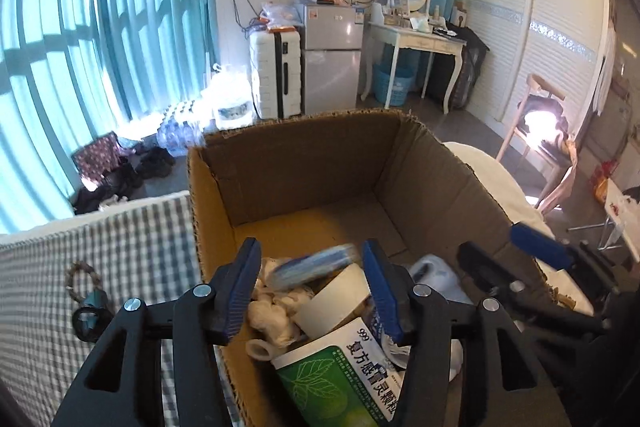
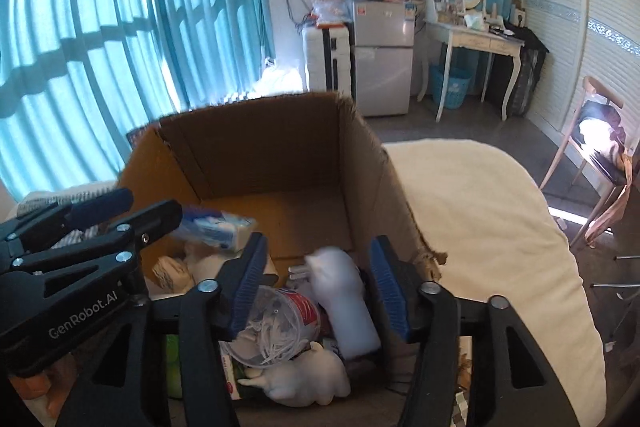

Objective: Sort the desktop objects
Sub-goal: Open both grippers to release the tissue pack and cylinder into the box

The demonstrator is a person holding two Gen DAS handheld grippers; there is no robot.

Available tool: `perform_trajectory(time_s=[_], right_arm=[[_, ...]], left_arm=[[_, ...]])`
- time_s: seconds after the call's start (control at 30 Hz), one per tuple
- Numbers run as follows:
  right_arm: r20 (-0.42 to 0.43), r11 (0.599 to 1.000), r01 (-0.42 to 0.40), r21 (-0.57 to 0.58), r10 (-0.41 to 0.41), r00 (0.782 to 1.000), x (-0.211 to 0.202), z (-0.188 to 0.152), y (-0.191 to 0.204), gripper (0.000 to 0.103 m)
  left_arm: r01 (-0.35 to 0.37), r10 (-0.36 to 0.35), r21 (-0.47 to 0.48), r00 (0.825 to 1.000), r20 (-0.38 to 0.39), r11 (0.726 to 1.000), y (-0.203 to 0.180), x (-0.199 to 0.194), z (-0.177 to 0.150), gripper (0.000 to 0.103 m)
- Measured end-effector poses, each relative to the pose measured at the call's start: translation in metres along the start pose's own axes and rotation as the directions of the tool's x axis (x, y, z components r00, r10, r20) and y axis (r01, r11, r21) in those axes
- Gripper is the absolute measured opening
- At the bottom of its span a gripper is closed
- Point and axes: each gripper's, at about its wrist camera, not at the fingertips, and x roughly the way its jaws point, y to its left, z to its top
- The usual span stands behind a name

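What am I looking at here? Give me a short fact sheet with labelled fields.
Setting: a bedroom, teal curtains behind
Container: open cardboard box, standing on bedding
Left tool: open above the box, gripping nothing
Right tool: open above the box, gripping nothing
Below left tool: blurred blue-and-white packet, white tape roll, green-and-white medicine box
Below right tool: white charger plug, clear jar with white cable, white toy animal
Beside box: checked cloth on one side, cream blanket on the other
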Motion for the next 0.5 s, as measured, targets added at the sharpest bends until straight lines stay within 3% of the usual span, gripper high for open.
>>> perform_trajectory(time_s=[0.17, 0.5], right_arm=[[0.035, 1.000, 0.004, 0.004, -0.004, 0.999, -0.017, 0.008, 0.004, 0.061], [0.112, 1.000, -0.028, 0.009, 0.027, 0.993, -0.057, 0.023, 0.010, 0.061]], left_arm=[[-0.009, 0.009, 0.012, 1.000, 0.019, 1.000, 0.000, -0.017, 0.002, 0.057], [-0.059, 0.058, 0.004, 0.992, 0.109, 0.998, 0.021, -0.062, 0.007, 0.079]])
